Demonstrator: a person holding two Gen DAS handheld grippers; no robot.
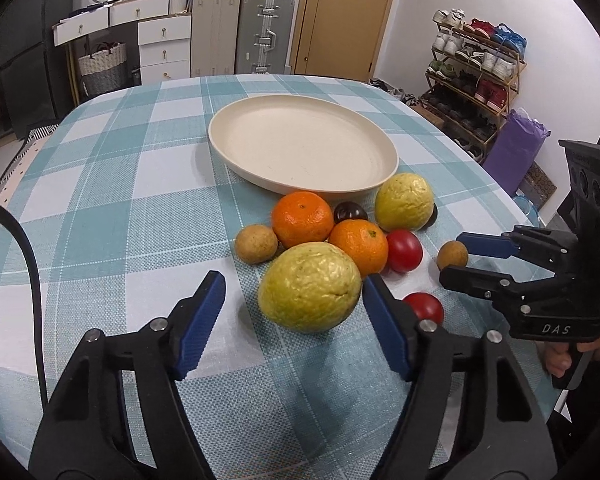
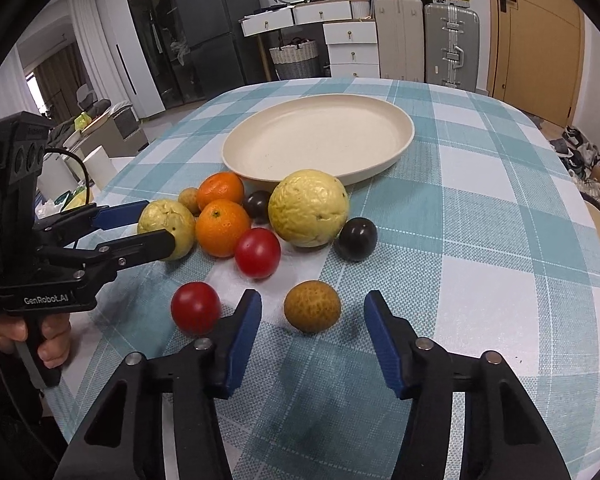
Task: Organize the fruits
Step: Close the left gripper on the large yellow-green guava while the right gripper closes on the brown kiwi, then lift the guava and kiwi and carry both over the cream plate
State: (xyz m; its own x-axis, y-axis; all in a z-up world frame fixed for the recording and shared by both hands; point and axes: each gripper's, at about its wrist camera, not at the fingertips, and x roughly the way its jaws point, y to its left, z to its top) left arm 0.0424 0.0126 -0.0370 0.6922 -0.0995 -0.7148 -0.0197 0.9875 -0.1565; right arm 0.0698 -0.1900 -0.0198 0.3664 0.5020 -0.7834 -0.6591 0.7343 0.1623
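A pile of fruit lies on the checked tablecloth before an empty cream plate (image 1: pixel 380 136) (image 2: pixel 404 136). My left gripper (image 1: pixel 294 298) is open, its blue pads on either side of a yellow-green guava (image 1: pixel 310 286) (image 2: pixel 164 220), apart from it. My right gripper (image 2: pixel 312 314) (image 1: pixel 456 254) is open around a small brown fruit (image 2: pixel 312 306) (image 1: pixel 452 255). Behind are a second guava (image 1: pixel 404 202) (image 2: pixel 308 208), two oranges (image 1: pixel 302 219) (image 1: pixel 360 246), two red tomatoes (image 2: pixel 258 253) (image 2: pixel 196 307), two dark plums (image 2: pixel 356 239) (image 2: pixel 257 203) and another brown fruit (image 1: pixel 256 244).
The table edge curves off at left and right. A shoe rack (image 1: pixel 476 68) stands beyond the table's right side. Drawers (image 1: pixel 164 48), suitcases (image 1: pixel 264 32) and a door (image 1: pixel 340 16) line the far wall.
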